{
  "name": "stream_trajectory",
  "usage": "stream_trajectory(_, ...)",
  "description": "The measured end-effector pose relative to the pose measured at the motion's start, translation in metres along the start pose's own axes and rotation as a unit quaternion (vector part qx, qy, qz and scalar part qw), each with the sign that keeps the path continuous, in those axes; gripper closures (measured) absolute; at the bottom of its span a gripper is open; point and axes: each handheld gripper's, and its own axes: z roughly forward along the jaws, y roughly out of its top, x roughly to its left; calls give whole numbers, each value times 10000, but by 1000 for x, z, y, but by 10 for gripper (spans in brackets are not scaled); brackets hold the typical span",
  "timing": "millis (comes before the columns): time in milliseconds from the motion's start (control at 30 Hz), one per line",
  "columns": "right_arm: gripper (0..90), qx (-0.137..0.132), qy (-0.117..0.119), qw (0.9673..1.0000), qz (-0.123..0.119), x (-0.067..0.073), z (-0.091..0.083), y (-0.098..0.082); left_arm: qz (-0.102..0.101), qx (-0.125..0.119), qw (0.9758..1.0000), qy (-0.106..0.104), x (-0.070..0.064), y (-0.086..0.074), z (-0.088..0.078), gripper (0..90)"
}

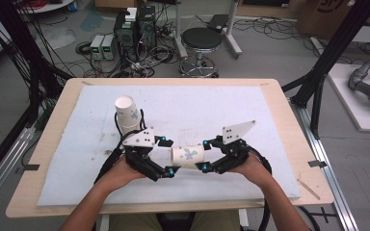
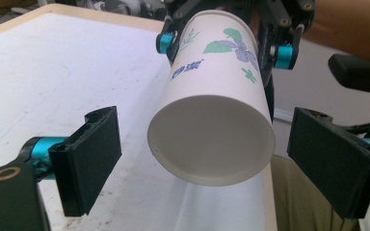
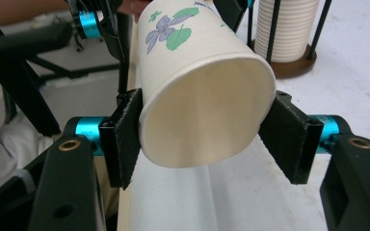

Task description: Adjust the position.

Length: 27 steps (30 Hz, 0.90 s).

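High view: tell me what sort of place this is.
Most likely a robotics lab or data-collection workspace: a padded table sits among computer towers and loose cables on the floor, with a black frame and a rolling stool nearby.

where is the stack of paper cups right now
In the high view the stack of cups stands upright in its holder on the left half of the white mat, just behind the left gripper.

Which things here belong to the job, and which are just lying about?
In the job: paper cup, right gripper shut on it, open left gripper, cup stack.
Lying about: stool, computer towers, floor cables.
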Motion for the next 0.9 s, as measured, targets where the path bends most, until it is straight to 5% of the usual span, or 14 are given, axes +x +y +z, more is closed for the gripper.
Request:
stream_trajectory(300,352,682,-128,9974,-166,0,1,16,189,340,9992,49,-2,3,3,126)
stream_trajectory(600,352,1225,-305,9909,-462,1,5,37,363,600,9975,124,-2,6,6,133)
stream_trajectory(900,352,1892,-429,9784,-709,4,14,56,467,829,9953,168,-1,7,11,141)
